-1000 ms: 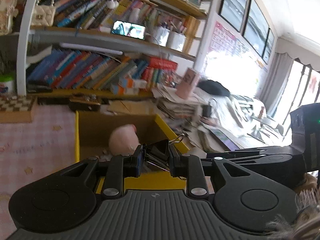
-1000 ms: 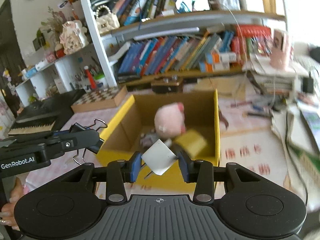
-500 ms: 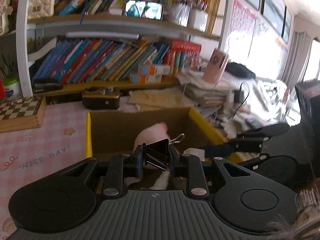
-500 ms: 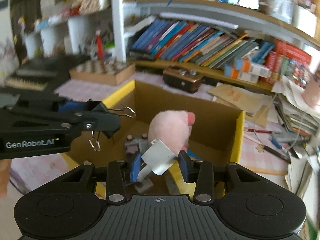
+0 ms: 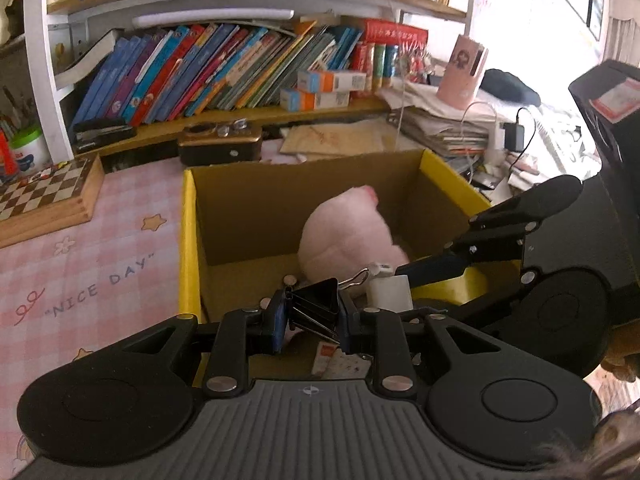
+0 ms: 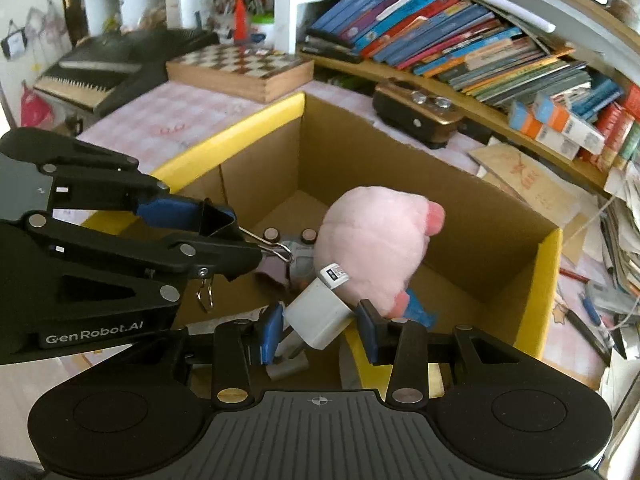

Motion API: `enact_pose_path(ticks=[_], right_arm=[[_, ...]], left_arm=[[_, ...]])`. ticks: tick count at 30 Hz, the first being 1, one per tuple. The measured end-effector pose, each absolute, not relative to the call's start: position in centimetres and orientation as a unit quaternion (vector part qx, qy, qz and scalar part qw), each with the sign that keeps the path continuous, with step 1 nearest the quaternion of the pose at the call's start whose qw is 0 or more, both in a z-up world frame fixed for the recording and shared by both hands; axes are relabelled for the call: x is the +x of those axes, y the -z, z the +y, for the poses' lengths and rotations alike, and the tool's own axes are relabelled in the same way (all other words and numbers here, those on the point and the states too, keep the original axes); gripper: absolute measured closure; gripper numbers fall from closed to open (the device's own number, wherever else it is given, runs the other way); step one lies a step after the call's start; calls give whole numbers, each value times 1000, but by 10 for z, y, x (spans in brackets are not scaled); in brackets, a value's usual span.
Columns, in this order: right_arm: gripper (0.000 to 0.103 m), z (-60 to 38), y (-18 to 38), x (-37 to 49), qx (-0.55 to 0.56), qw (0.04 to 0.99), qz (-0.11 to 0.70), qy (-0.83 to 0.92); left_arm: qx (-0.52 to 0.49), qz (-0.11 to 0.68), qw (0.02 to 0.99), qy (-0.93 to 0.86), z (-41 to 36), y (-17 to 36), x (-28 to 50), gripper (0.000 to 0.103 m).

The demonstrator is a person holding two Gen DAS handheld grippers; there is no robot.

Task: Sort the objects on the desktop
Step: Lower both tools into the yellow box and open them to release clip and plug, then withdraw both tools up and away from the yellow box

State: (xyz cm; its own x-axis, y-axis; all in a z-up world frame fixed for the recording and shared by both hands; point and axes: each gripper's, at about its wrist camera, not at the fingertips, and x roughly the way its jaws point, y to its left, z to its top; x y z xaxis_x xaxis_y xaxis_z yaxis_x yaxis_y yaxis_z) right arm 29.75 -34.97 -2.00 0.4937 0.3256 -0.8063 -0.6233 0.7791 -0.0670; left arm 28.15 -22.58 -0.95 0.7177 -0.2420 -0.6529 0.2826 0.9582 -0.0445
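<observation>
Both claws have come forward and down since the earlier pictures, and now they hang over the open cardboard box point(image 5: 192, 240), which I use as my landmark.

My left claw point(image 5: 308, 318) is closed tight on a black binder clip point(image 5: 316, 304). Its pads press the folded steel body, and the wire handles stick out toward the middle of the box. This clip is light, stiff and springy. The body is the good place to hold, because the smooth wire loops swing and could slip.

My right claw point(image 6: 320, 330) is narrow and holds a small white plastic block point(image 6: 318, 314), maybe a charger, by its 2 flat sides. I judge it light, hard and a little slippery. The flat sides give the safest hold.

Inside the box lies a pink plush toy point(image 6: 372, 244), soft and bulky, close to the far wall. Small round things lie on the box floor beside it.

Both held things are above the near part of the box, so dropping them there should hurt nothing.
</observation>
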Motion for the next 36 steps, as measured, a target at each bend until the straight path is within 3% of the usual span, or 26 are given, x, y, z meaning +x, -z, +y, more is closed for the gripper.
enact_pose_path(ticks=[16, 19, 23, 27, 33, 36], right_arm=[[64, -343, 31, 308, -196, 835, 430, -283], [61, -345, 29, 306, -191, 840, 424, -279], [45, -354, 20, 301, -159, 854, 413, -274], [38, -364, 2, 289, -127, 876, 387, -258], [24, -381, -26, 268, -68, 910, 340, -228], [15, -387, -38, 253, -52, 927, 308, -209]], left_arm=[[70, 347, 926, 133, -228, 14, 283, 77], [60, 337, 931, 127, -222, 11, 279, 65], [42, 305, 943, 123, -215, -2, 267, 44], [28, 268, 956, 116, -208, -21, 250, 25], [-3, 223, 972, 69, -196, -47, 220, 3], [-11, 210, 977, 34, -187, -56, 205, 0]])
